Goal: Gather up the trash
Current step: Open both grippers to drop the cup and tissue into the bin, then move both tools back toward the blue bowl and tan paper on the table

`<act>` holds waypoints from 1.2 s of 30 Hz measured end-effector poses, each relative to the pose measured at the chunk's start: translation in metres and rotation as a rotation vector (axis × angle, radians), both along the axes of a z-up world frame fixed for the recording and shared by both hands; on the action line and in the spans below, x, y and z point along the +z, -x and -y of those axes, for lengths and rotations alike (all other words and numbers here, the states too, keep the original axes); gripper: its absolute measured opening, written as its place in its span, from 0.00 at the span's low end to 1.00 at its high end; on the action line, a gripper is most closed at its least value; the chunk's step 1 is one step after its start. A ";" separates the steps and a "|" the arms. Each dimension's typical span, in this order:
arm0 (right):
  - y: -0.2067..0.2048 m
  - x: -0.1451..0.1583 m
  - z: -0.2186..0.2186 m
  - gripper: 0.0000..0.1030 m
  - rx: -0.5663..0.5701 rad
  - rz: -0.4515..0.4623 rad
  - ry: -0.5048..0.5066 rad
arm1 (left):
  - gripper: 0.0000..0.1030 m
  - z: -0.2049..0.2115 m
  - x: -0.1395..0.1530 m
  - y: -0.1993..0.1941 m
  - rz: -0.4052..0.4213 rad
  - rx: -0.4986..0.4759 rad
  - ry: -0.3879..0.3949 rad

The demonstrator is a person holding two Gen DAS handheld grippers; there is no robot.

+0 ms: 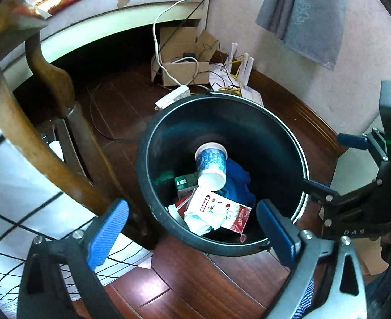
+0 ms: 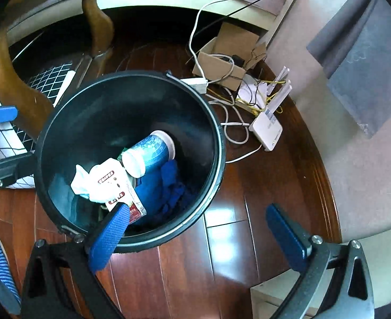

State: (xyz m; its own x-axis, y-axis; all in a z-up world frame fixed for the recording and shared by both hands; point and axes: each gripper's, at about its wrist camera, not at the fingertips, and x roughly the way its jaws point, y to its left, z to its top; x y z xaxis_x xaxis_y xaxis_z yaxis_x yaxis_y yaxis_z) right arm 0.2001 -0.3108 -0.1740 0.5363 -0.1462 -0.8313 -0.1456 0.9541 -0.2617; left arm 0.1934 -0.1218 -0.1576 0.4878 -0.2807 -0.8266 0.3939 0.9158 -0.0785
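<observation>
Bin bottom mostly hidden under trash; green item beneath the cup hard to make out, print on packet too small to read. Curved brown wooden chair leg (image 1: 49, 79) stands just beside the round dark plastic trash bin (image 1: 169, 122), w/ open cardboard box (image 2: 216, 63), white cables and white router w/ antennas (image 2: 267, 130) behind it on red-brown wood floor (image 2: 195, 265). In the bin: blue patterned paper cup (image 1: 212, 166) on its side, crumpled blue cloth (image 1: 238, 183), white-and-red snack packet (image 1: 219, 210). Left gripper (image 1: 192, 235) spread wide, empty, above bin's near rim. Right gripper (image 2: 195, 232) also wide, empty, one finger over the rim.
</observation>
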 end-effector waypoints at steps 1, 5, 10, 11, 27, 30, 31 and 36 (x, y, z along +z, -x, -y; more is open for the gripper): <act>0.001 0.002 -0.001 1.00 -0.002 0.001 -0.002 | 0.96 0.000 0.002 0.001 0.004 0.001 0.000; 0.005 0.008 -0.005 1.00 -0.009 0.012 -0.014 | 0.99 0.001 0.008 0.002 0.018 0.003 -0.008; 0.013 0.017 -0.006 1.00 -0.014 0.022 -0.040 | 0.99 0.001 0.017 0.011 0.046 -0.002 -0.013; 0.015 0.020 -0.006 1.00 -0.015 0.028 -0.043 | 0.99 0.001 0.019 0.012 0.050 -0.002 -0.017; 0.054 0.076 -0.002 1.00 -0.079 0.129 -0.141 | 1.00 -0.015 0.067 0.050 0.122 0.028 -0.020; 0.061 0.089 -0.006 1.00 -0.079 0.155 -0.151 | 1.00 -0.022 0.078 0.058 0.142 0.043 -0.012; 0.064 0.094 -0.007 1.00 -0.081 0.165 -0.161 | 1.00 -0.024 0.083 0.061 0.148 0.048 -0.008; 0.072 0.115 -0.020 1.00 -0.066 0.219 -0.188 | 1.00 -0.041 0.107 0.069 0.193 0.081 0.010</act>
State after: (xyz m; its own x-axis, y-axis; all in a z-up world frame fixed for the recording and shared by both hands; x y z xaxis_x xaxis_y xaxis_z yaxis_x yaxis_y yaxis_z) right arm 0.1283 -0.2906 -0.0593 0.7005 -0.0410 -0.7124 -0.0415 0.9943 -0.0980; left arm 0.1248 -0.0809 -0.0503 0.6582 -0.2414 -0.7131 0.3274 0.9447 -0.0176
